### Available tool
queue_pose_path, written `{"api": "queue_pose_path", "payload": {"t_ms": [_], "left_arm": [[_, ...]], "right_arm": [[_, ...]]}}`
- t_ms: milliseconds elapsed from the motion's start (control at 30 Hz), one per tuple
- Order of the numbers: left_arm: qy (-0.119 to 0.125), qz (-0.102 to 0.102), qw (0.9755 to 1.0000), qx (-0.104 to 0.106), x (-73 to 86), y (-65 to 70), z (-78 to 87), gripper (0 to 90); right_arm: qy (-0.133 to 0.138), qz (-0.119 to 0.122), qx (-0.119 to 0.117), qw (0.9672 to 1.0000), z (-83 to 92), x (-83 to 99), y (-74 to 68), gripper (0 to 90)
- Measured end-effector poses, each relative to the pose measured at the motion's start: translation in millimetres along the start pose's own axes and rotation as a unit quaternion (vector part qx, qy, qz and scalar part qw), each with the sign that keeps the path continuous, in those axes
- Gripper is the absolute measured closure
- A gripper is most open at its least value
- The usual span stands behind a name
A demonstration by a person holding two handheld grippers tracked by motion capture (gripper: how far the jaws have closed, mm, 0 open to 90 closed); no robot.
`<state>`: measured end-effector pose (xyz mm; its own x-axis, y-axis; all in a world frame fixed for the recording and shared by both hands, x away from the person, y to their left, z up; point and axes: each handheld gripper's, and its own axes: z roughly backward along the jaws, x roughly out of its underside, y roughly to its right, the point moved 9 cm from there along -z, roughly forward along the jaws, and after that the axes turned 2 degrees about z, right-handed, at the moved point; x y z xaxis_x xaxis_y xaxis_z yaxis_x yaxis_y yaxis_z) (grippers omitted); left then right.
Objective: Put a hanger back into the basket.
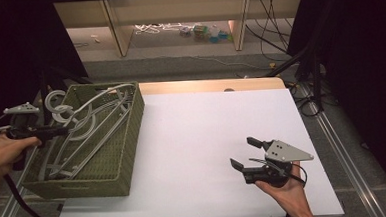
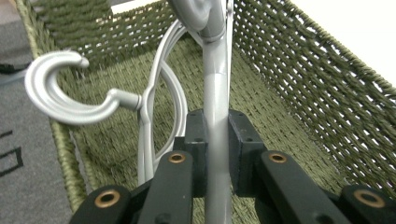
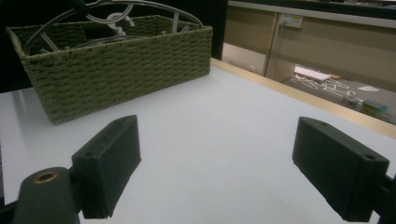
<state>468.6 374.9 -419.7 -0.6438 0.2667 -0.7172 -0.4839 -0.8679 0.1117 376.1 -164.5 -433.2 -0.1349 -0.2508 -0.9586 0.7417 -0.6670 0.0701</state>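
At the woven green basket (image 1: pixel 126 157), our left gripper (image 2: pixel 217 154) is clamped on the grey shaft of a plastic clothes hanger (image 2: pixel 217 79), just inside the basket's near-left rim. More grey hangers (image 1: pixel 89 131) lie heaped within, one hook (image 2: pixel 60 93) curling over the edge. Well to the basket's right, above the white tabletop (image 1: pixel 197 133), our right gripper (image 1: pixel 243 153) stands spread wide, nothing between its pads.

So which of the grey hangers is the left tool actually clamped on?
The hanger whose straight neck runs up between the left tool pads; the other hanger, hook curling left, lies free.
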Motion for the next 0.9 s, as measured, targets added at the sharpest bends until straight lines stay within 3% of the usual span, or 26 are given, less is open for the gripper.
{"api": "queue_pose_path", "payload": {"t_ms": [67, 433, 633, 700, 800, 900], "left_arm": [[-0.012, -0.016, 0.9998, -0.006, 4.2, -4.6, -2.3, 79.9], [-0.047, 0.011, 0.9988, 0.0, 12.9, -2.0, -24.6, 79.7], [-0.049, 0.029, 0.9984, -0.005, 16.7, -5.7, -31.7, 79.4], [-0.051, 0.035, 0.998, -0.015, 17.1, -6.3, -32.6, 78.5], [-0.053, 0.027, 0.9975, -0.037, 20.0, -10.0, -35.8, 76.2], [-0.06, 0.048, 0.9957, -0.052, 25.2, -14.7, -41.2, 72.9]], "right_arm": [[0.003, 0.0, -0.003, 1.0, -0.5, -0.6, -0.4, 16.0], [0.001, 0.001, 0.001, 1.0, -0.2, 0.2, 0.5, 16.1], [-0.003, 0.001, -0.002, 1.0, 0.2, 0.8, 0.1, 16.1], [-0.002, 0.002, -0.001, 1.0, 0.2, 0.5, 0.1, 16.1], [0.004, 0.002, -0.004, 1.0, -0.5, -0.7, -0.5, 16.1], [0.004, 0.001, -0.003, 1.0, 0.0, -0.7, -0.6, 16.1]]}}
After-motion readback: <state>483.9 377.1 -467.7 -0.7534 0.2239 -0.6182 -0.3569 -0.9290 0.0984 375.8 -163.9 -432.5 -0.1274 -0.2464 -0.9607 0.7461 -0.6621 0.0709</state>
